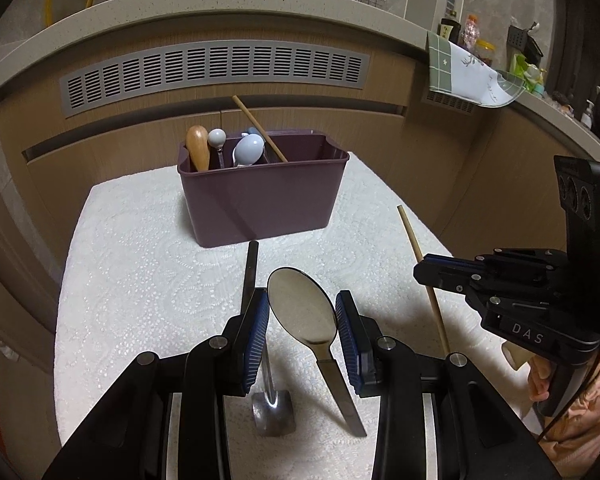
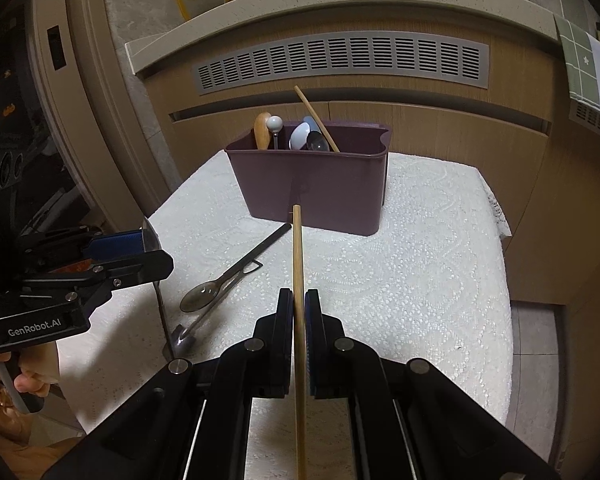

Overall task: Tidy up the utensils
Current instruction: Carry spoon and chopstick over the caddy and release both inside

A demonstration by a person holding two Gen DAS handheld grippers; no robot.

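On the white lace cloth [image 1: 140, 260] by the kitchen cabinets, a purple bin [image 1: 260, 200] is parked at 12 o'clock, so a spoon [image 1: 302, 312] is pinched by its bowl in the left gripper [image 1: 302, 294] and a chopstick [image 2: 297, 248] is clamped tight in the right gripper [image 2: 299, 296], both aimed binward, probably for dropping in.

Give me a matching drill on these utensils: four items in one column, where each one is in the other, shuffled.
Things:
A. loose chopstick
B. shiny spoon
C. pale blue spoon
D. small metal scoop

Places:
1. standing in the purple caddy
2. lying on the white cloth
3. clamped in the right hand-held gripper
4. bowl between the fingers of the left hand-held gripper

Pairs: A-3, B-4, C-1, D-2
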